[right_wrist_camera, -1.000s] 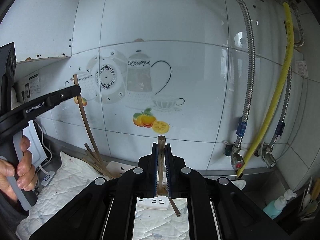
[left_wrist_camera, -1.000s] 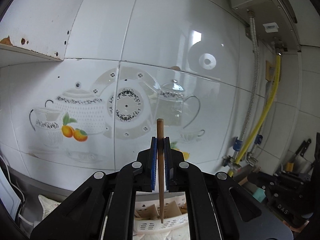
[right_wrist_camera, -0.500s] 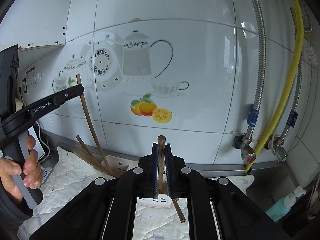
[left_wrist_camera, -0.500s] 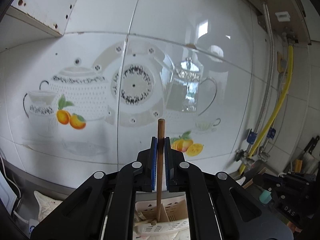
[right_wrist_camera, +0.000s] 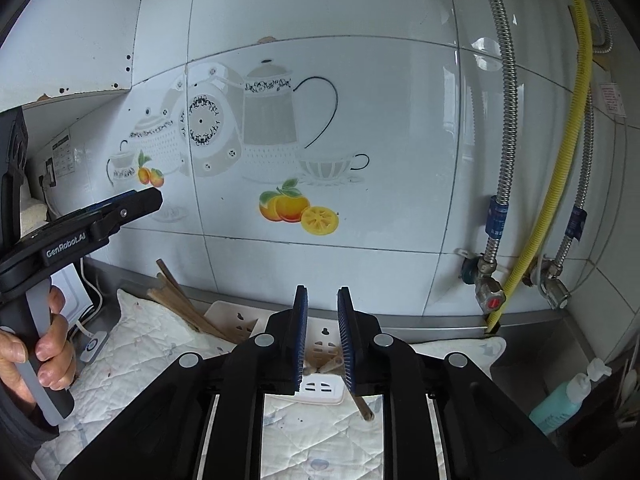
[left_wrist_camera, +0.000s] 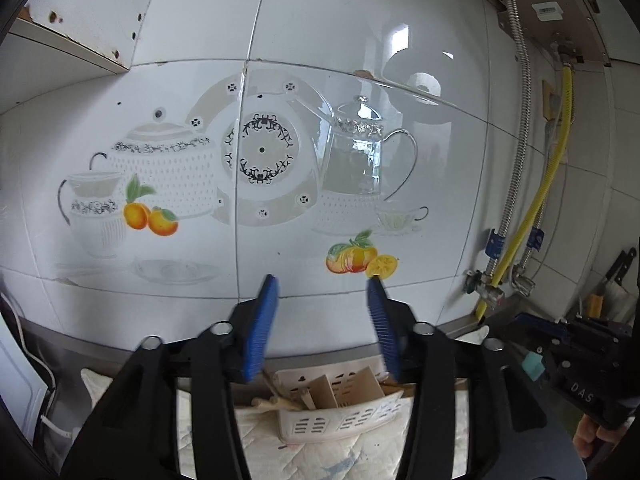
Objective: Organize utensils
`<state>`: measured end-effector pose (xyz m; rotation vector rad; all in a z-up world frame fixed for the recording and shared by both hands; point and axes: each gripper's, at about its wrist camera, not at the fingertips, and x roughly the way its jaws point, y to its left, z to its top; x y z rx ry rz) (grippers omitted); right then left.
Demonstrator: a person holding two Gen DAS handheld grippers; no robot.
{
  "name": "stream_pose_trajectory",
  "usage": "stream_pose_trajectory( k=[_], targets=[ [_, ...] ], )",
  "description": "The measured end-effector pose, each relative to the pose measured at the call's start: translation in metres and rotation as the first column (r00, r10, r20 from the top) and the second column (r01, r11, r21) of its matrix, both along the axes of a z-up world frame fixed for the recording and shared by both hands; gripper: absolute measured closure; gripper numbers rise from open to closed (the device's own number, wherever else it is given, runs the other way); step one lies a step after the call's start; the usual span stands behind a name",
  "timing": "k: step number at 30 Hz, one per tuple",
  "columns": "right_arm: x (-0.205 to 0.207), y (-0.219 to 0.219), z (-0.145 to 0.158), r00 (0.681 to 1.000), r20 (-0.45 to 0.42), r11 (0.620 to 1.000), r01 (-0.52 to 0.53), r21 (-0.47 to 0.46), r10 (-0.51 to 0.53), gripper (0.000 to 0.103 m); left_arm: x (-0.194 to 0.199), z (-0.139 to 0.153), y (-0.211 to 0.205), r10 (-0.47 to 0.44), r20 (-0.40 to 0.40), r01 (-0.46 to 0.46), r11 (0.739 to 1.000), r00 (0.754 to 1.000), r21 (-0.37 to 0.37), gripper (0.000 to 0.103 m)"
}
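Note:
In the left wrist view my left gripper [left_wrist_camera: 322, 280] stands open, its jaws still opening, with nothing between the blue pads [left_wrist_camera: 262, 320]. Just below it a white slotted basket [left_wrist_camera: 340, 416] holds several wooden chopsticks [left_wrist_camera: 276, 400] and cardboard dividers. In the right wrist view the jaws of my right gripper [right_wrist_camera: 322, 290] are opening, a narrow gap with no stick in it. Chopstick ends [right_wrist_camera: 320, 364] lie in the basket [right_wrist_camera: 236, 316] under it, and one brown stick [right_wrist_camera: 362, 404] pokes over the front. More chopsticks [right_wrist_camera: 180, 300] lean at the basket's left. The left gripper [right_wrist_camera: 156, 196] hovers above them, held by a hand [right_wrist_camera: 44, 356].
A tiled wall with teapot pictures stands close behind the basket. A quilted white cloth [right_wrist_camera: 140, 352] covers the counter. A yellow hose [right_wrist_camera: 560, 184], metal hoses and valves [right_wrist_camera: 486, 280] are at the right, and a teal bottle [right_wrist_camera: 564, 396] at the far right. A shelf edge [left_wrist_camera: 80, 52] juts out upper left.
Both grippers were shut on upright chopsticks; now both jaws have parted and the sticks are gone from between them. The left gripper has sunk toward the basket and opened wide.

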<state>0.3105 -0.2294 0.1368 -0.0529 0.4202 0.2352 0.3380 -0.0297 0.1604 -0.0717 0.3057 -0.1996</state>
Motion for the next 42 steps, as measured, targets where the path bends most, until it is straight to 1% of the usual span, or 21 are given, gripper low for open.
stream_pose_trajectory(
  k=[2, 3, 4, 5, 6, 8, 10, 11, 14, 15, 17, 20, 22, 26, 31, 32, 34, 35, 39, 42],
  targets=[
    [-0.012, -0.001, 0.000, 1.000, 0.006, 1.000, -0.001, 0.007, 0.001, 0.082, -0.012, 0.000, 0.002, -0.002, 0.001, 0.002, 1.000, 1.000, 0.003, 0.044],
    [-0.018, -0.002, 0.000, 1.000, 0.010, 1.000, -0.001, 0.010, 0.001, 0.080, -0.018, 0.000, 0.004, 0.001, -0.004, -0.001, 1.000, 1.000, 0.005, 0.041],
    [-0.024, -0.001, -0.001, 1.000, 0.010, 1.000, -0.003, 0.008, 0.003, 0.080, -0.025, -0.001, 0.006, 0.006, -0.008, -0.006, 1.000, 1.000, 0.006, 0.033],
    [-0.029, -0.001, -0.002, 1.000, 0.011, 1.000, -0.004, 0.006, 0.004, 0.080, -0.033, -0.001, 0.007, 0.008, -0.004, -0.008, 1.000, 1.000, 0.008, 0.027],
    [-0.035, 0.000, -0.004, 1.000, 0.013, 1.000, -0.005, 0.004, 0.005, 0.080, -0.040, -0.002, 0.009, 0.014, -0.001, -0.014, 1.000, 1.000, 0.014, 0.025],
    [-0.048, 0.000, -0.008, 1.000, 0.017, 1.000, -0.001, -0.001, 0.001, 0.078, -0.053, -0.005, 0.013, 0.025, -0.005, -0.025, 1.000, 1.000, 0.018, 0.017],
    [-0.062, 0.001, -0.013, 1.000, 0.021, 1.000, 0.007, -0.003, -0.007, 0.073, -0.068, -0.010, 0.017, 0.030, -0.011, -0.030, 0.999, 0.999, 0.032, 0.013],
    [-0.068, 0.002, -0.016, 1.000, 0.021, 1.000, 0.006, -0.003, -0.006, 0.072, -0.074, -0.012, 0.018, 0.033, -0.015, -0.032, 0.999, 0.999, 0.040, 0.009],
    [-0.086, 0.005, -0.027, 1.000, 0.016, 1.000, 0.005, -0.016, -0.005, 0.070, -0.096, -0.022, 0.024, 0.047, -0.022, -0.046, 0.997, 0.999, 0.057, 0.005],
    [-0.092, 0.006, -0.031, 1.000, 0.013, 1.000, 0.003, -0.015, -0.003, 0.069, -0.103, -0.026, 0.027, 0.055, -0.025, -0.053, 0.997, 0.998, 0.058, 0.005],
    [-0.104, 0.007, -0.039, 1.000, 0.004, 1.000, 0.000, -0.005, 0.000, 0.063, -0.116, -0.034, 0.032, 0.050, -0.045, -0.048, 0.998, 0.998, 0.047, 0.005],
    [-0.121, 0.008, -0.051, 1.000, -0.001, 1.000, 0.007, -0.001, -0.007, 0.061, -0.132, -0.048, 0.038, 0.062, -0.072, -0.058, 0.997, 0.995, 0.059, 0.005],
    [-0.132, 0.010, -0.060, 1.000, -0.013, 1.000, 0.008, 0.002, -0.008, 0.056, -0.143, -0.057, 0.043, 0.072, -0.084, -0.067, 0.996, 0.994, 0.064, 0.005],
    [-0.150, 0.012, -0.071, 1.000, -0.023, 1.000, 0.011, -0.004, -0.011, 0.050, -0.160, -0.073, 0.052, 0.077, -0.120, -0.071, 0.996, 0.990, 0.054, 0.005],
    [-0.169, 0.012, -0.080, 0.999, -0.029, 1.000, 0.022, -0.002, -0.022, 0.036, -0.181, -0.084, 0.060, 0.097, -0.143, -0.091, 0.995, 0.985, 0.048, 0.005],
    [-0.172, 0.013, -0.082, 0.999, -0.028, 1.000, 0.025, -0.004, -0.025, 0.034, -0.185, -0.086, 0.062, 0.104, -0.151, -0.099, 0.994, 0.983, 0.043, 0.005],
    [-0.178, 0.016, -0.085, 0.999, -0.026, 0.999, 0.032, -0.024, -0.033, 0.027, -0.194, -0.089, 0.066, 0.112, -0.156, -0.108, 0.994, 0.981, 0.034, 0.005],
    [-0.181, 0.016, -0.087, 0.999, -0.022, 0.999, 0.041, -0.035, -0.042, 0.026, -0.199, -0.091, 0.067, 0.118, -0.150, -0.115, 0.993, 0.982, 0.033, 0.005],
    [-0.189, 0.017, -0.096, 0.998, -0.032, 0.997, 0.055, -0.057, -0.057, 0.017, -0.213, -0.096, 0.067, 0.134, -0.156, -0.127, 0.990, 0.979, 0.060, 0.005],
    [-0.194, 0.016, -0.104, 0.997, -0.046, 0.997, 0.057, -0.057, -0.060, 0.014, -0.224, -0.098, 0.067, 0.137, -0.149, -0.128, 0.989, 0.979, 0.070, 0.005]
  ],
)
